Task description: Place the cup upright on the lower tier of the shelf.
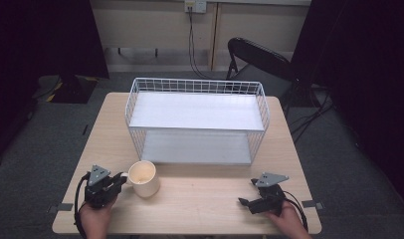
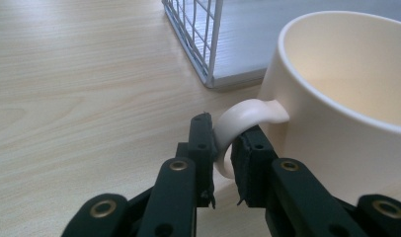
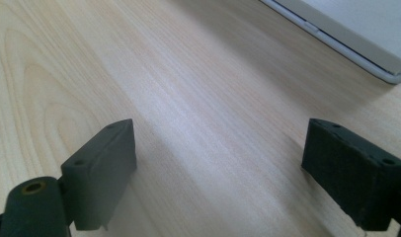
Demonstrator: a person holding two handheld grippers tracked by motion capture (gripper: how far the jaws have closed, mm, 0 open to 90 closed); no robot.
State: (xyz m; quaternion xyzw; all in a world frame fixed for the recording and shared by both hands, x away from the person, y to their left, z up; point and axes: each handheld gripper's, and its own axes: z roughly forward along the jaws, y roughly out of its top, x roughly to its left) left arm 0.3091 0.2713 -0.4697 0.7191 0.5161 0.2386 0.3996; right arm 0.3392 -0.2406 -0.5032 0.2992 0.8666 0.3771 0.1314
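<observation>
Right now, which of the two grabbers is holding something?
The left gripper, pinching the cream mug's handle. The right gripper is open over bare table.

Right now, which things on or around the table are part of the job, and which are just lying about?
In the job:
cream ceramic mug, handle clamped in the left tongs
white two-tier wire rack
right tongs, open, empty

Lying about:
black folding chair
black wall cable

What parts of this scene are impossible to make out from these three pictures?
- Mug: its right side and base are cut off by the left gripper view's edge.
- Mug handle: its lower part is hidden between the left gripper jaws.
- Wire rack: the back of its lower shelf is hidden under the upper shelf, high view.
</observation>
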